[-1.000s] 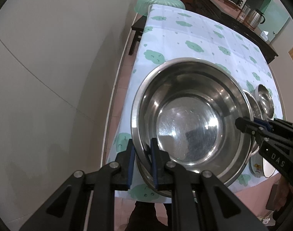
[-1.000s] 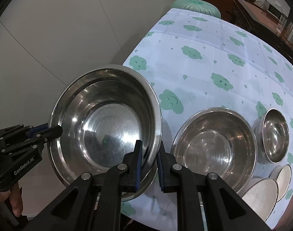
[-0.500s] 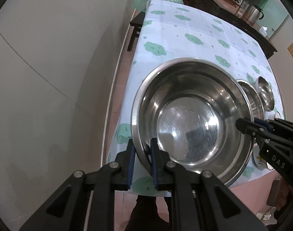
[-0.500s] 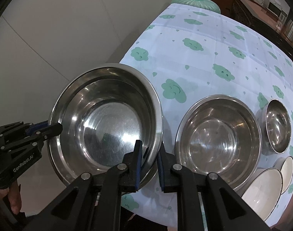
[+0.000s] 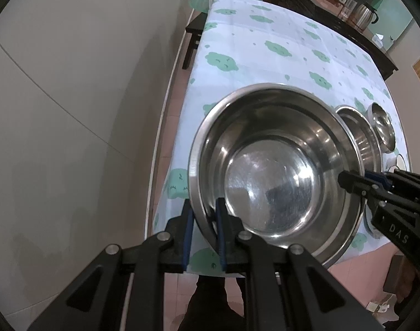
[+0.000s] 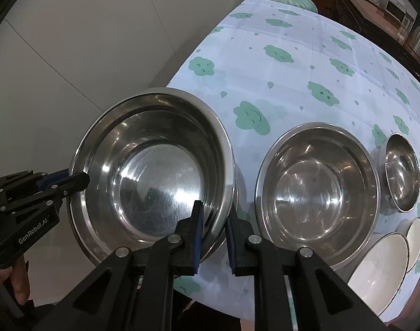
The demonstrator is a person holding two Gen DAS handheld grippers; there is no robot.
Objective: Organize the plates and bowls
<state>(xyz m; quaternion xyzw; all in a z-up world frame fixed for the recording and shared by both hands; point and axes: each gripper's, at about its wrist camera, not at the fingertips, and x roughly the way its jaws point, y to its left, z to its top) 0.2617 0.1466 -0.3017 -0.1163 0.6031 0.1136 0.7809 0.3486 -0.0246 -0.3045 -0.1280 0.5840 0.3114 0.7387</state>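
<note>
Large steel bowl (image 5: 270,165): left gripper (image 5: 204,215) and right gripper (image 6: 214,220) are each clamping its rim, opposite sides. Risk: thin rim is likely slipping out, bowl dropping onto the table (image 6: 292,55).

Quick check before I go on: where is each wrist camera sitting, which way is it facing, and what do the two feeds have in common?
Left wrist: sits behind the left tool, looks steeply down at the large steel bowl whose left rim it clamps; the right tool shows too.
Right wrist: sits behind the right tool, clamping that bowl's right rim; shows the left tool, fingers, second steel bowl.
Shared: both tools, held bowl, second bowl, tablecloth.
</note>
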